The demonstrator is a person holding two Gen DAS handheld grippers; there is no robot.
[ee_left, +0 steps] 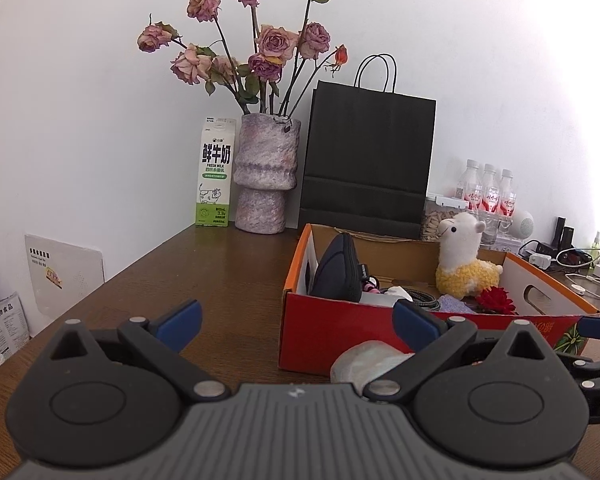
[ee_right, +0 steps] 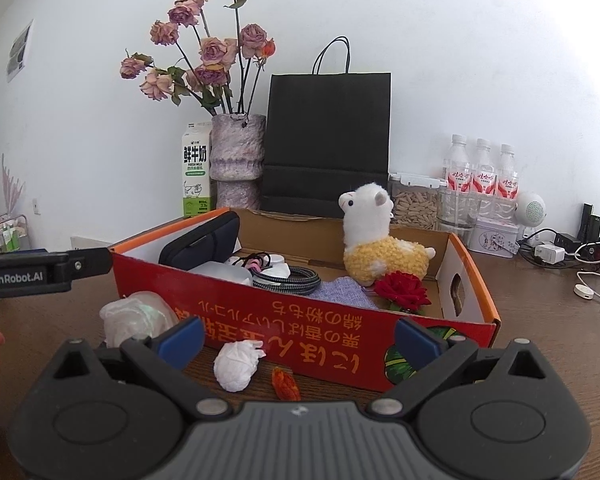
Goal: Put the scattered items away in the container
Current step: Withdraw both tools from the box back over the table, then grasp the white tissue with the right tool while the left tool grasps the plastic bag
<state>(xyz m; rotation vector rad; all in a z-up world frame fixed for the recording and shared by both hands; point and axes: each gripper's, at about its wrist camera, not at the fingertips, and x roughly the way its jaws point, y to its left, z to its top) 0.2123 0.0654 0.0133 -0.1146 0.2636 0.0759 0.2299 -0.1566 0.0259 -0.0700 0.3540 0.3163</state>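
Observation:
A red cardboard box [ee_right: 300, 332] [ee_left: 332, 332] stands on the brown table and holds a dark case [ee_right: 200, 242], a coiled cable [ee_right: 288, 278], a plush alpaca [ee_right: 380, 248], a red rose [ee_right: 402, 286] and a lilac cloth. In front of it lie a crumpled white tissue [ee_right: 236, 364], a small orange scrap [ee_right: 286, 386] and a pale plastic wad [ee_right: 136, 316] [ee_left: 364, 362]. My right gripper [ee_right: 300, 340] is open, with the tissue and scrap between its fingers but untouched. My left gripper [ee_left: 296, 320] is open beside the wad, empty.
Behind the box stand a milk carton [ee_left: 216, 172], a vase of dried roses [ee_left: 266, 172], a black paper bag [ee_left: 370, 160], three water bottles [ee_right: 480, 172] and a seed jar. Chargers and cables [ee_right: 572, 252] lie at the far right. A person's hand shows at the left edge.

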